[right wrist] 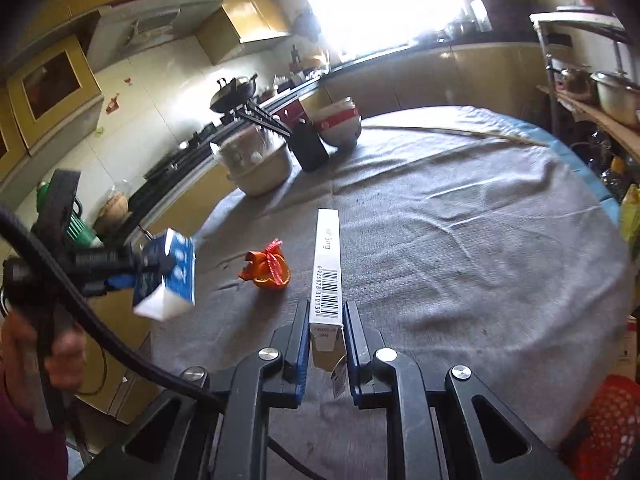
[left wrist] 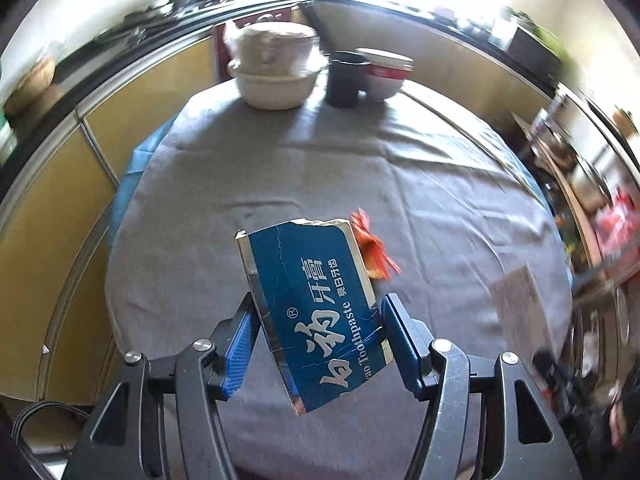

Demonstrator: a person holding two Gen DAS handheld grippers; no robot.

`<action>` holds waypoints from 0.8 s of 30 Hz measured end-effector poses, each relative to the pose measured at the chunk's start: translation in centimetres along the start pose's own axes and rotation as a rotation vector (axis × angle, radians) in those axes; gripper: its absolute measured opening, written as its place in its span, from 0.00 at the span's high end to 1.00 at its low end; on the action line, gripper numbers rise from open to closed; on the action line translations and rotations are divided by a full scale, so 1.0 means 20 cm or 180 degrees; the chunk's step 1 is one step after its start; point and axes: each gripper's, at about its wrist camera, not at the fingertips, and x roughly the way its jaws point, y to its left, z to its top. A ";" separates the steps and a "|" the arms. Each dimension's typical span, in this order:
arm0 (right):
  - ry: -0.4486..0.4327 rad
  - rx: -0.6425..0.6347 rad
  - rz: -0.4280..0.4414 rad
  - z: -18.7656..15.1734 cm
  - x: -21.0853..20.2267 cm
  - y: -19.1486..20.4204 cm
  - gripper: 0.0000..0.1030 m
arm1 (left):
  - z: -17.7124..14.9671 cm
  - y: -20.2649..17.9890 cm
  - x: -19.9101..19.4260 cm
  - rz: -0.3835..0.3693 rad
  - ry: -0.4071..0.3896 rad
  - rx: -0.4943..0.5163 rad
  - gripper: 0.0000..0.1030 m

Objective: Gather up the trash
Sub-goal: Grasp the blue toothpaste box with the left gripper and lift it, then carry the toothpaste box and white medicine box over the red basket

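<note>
Left gripper (left wrist: 320, 344) clamps toothpaste box (left wrist: 316, 312); right gripper (right wrist: 326, 344) seemingly pinches white carton (right wrist: 328, 276).

You hold a torn blue cardboard toothpaste box (left wrist: 316, 312) aloft left, a slim white barcoded carton (right wrist: 328, 276) right; a crumpled orange wrapper (right wrist: 267, 266) lies between.

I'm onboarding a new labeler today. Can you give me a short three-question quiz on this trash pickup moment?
1. What does the left gripper hold?
2. True or false: the orange wrapper lies on the table.
3. The right gripper is: A open, B shut on a white box, C shut on a cup.

Key: 1. A blue toothpaste box. 2. True. 3. B.
</note>
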 end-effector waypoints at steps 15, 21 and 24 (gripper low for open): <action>-0.0370 -0.0093 -0.0086 -0.07 -0.43 0.05 0.83 | -0.22 -0.28 -0.30 0.0117 -0.0451 0.0586 0.39; -0.0499 -0.0136 -0.0076 -0.10 -0.57 0.06 0.83 | -0.27 -0.37 -0.40 0.0131 -0.0615 0.0712 0.39; -0.0549 -0.0141 -0.0068 -0.13 -0.63 0.06 0.83 | -0.30 -0.42 -0.44 0.0132 -0.0667 0.0772 0.39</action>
